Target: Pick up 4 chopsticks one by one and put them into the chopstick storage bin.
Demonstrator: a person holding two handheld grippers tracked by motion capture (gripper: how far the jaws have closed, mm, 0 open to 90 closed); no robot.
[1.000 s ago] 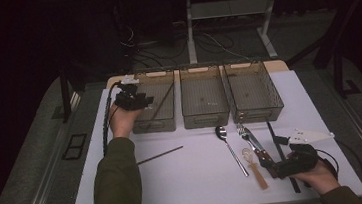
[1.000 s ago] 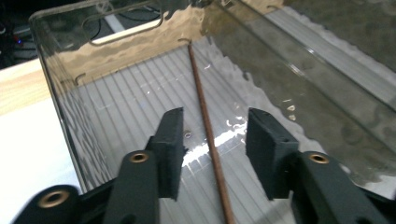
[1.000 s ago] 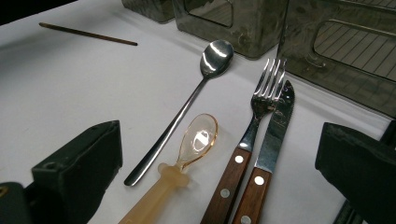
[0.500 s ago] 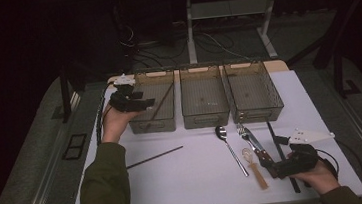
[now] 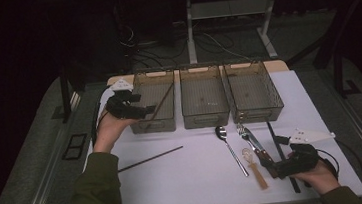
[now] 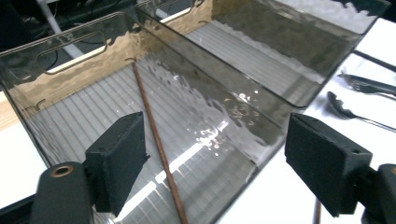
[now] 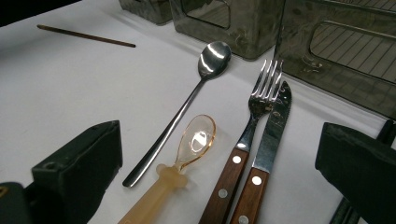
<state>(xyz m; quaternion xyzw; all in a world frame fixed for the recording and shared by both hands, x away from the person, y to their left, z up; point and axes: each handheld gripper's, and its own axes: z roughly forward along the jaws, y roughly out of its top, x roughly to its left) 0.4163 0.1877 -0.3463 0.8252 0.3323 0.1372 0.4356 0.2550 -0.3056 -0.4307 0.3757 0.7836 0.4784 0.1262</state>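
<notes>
I see bare tabletop [image 5: 186,177] along the near edge; three bins [image 5: 204,95] wall off the far edge.

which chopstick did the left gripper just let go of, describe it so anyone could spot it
Start at the row of three clear bins along the table's far edge and take the leftmost bin. The brown chopstick leans slantwise inside it, in front of the open left gripper. Its twin lies flat on the white tabletop instead.
</notes>
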